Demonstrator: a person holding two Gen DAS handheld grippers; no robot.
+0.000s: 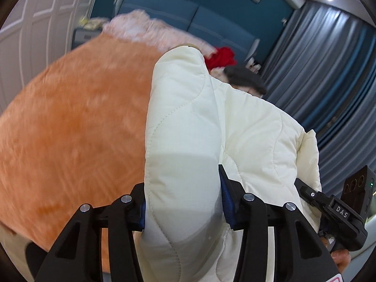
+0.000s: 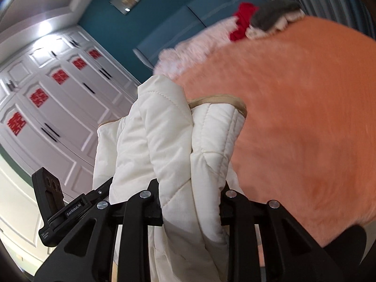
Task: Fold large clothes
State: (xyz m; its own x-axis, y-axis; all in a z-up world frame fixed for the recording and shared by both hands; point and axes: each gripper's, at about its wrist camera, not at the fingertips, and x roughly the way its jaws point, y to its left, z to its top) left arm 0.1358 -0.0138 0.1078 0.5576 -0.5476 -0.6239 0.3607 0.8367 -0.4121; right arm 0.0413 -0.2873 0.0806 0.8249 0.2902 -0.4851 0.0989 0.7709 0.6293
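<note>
A cream quilted jacket [image 1: 188, 122] is held up above an orange fuzzy bed cover [image 1: 75, 127]. My left gripper [image 1: 182, 188] is shut on a thick fold of the jacket. My right gripper [image 2: 191, 199] is shut on another bunched part of the same jacket [image 2: 169, 136], whose tan-trimmed edge [image 2: 218, 99] shows above. The other gripper's body shows at the right edge of the left wrist view [image 1: 338, 213] and at the left of the right wrist view [image 2: 61, 211]. The jacket's lower part hangs out of sight.
The orange cover [image 2: 305, 129] fills the bed. A pink fluffy blanket [image 1: 150, 30], a red garment [image 1: 221, 57] and a dark grey garment [image 1: 246, 77] lie at its far end. White wardrobe doors [image 2: 47, 108], a teal headboard wall [image 1: 211, 16] and grey curtains [image 1: 329, 70] surround it.
</note>
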